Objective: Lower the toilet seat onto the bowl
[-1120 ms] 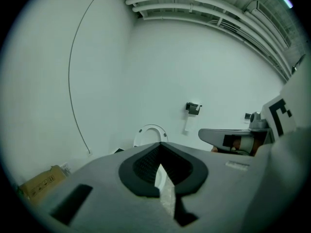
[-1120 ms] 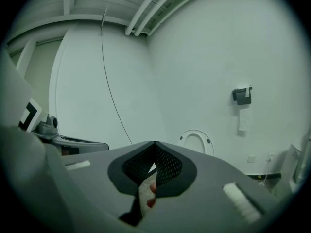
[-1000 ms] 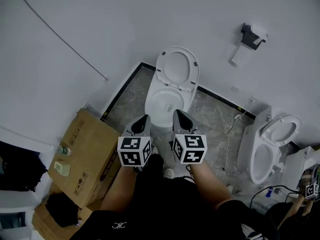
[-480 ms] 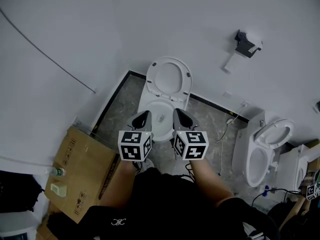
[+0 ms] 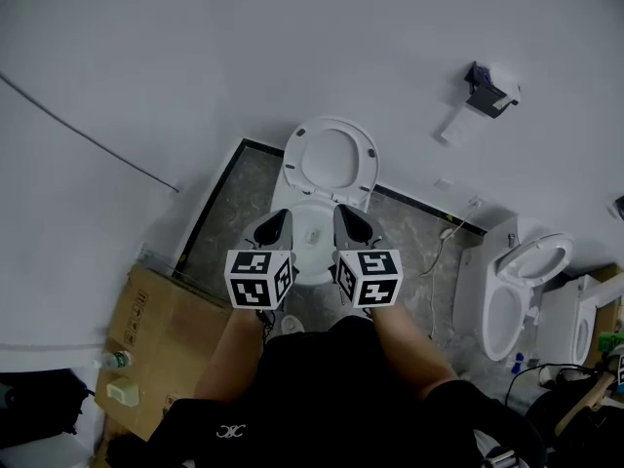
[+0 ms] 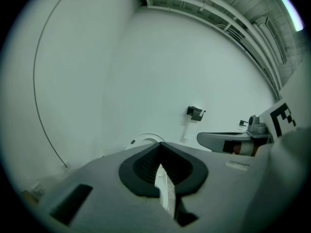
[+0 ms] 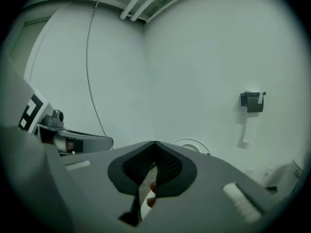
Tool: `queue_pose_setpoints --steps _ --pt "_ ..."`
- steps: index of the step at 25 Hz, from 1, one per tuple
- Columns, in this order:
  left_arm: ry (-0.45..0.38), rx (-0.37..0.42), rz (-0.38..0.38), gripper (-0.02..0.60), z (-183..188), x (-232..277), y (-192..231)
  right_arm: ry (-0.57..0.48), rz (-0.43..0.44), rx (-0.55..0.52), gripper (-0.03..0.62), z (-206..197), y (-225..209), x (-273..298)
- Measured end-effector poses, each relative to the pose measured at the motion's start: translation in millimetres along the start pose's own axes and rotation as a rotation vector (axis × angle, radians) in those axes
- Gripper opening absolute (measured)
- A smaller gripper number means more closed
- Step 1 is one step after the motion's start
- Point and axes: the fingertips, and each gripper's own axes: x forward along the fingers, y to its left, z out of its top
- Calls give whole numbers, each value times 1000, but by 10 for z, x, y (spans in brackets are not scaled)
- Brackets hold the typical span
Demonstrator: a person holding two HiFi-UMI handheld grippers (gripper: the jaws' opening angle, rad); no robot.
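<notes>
Both grippers have advanced toward the toilet since the earlier frames, and the cardboard box has slid toward the lower-left corner of the head view.

Left gripper and right gripper hang side by side over the bowl, each with its jaws pressed together on nothing. The toilet seat stands raised behind the bowl against the wall. Its long axis runs up from the hinge, and its open oval faces the person. It looks like rigid, smooth, fairly light plastic, likely to slam if it is let go. The free top rim seems the best place to hook or pinch it, guiding it down all the way.
</notes>
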Motion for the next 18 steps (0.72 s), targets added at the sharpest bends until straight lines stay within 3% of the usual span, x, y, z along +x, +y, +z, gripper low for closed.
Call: queue_pose_setpoints --steps 7,18 --pt "15 -17 1 8 -28 248 49 38 -13 -123 6 -82 -265 248" --pt "37 -2 158 8 171 730 -5 195 -17 -356 8 -233 -1471 1103"
